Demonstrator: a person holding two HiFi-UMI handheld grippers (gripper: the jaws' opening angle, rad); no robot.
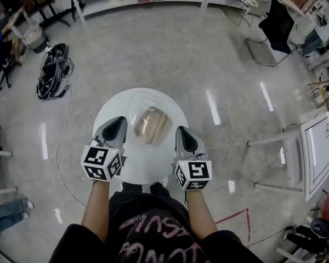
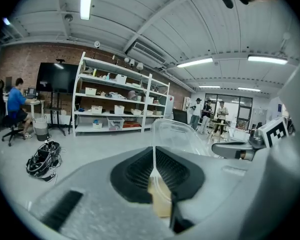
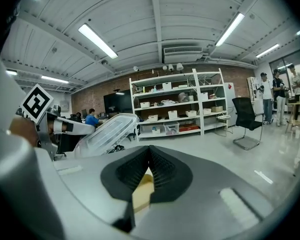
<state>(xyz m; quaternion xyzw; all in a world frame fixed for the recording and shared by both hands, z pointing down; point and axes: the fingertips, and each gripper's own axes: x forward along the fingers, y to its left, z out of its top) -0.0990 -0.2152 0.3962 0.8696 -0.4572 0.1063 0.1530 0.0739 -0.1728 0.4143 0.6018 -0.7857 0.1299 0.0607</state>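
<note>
The clear box, a bread roll inside, sat mid-counter. The left gripper was pinched shut on the box's thin rim. The right gripper sat just beside the box, jaws together on nothing evident. This looked like the lid-opening step, and the next move called for lifting the rim gently while steadying the base.

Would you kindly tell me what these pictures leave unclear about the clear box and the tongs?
- Head view: the brown food in the clear box is too small and glare-blurred to identify.
- The left gripper, own view: its shut tongs cover whether they pinch the box's rim.
- The right gripper, own view: the same.
</note>
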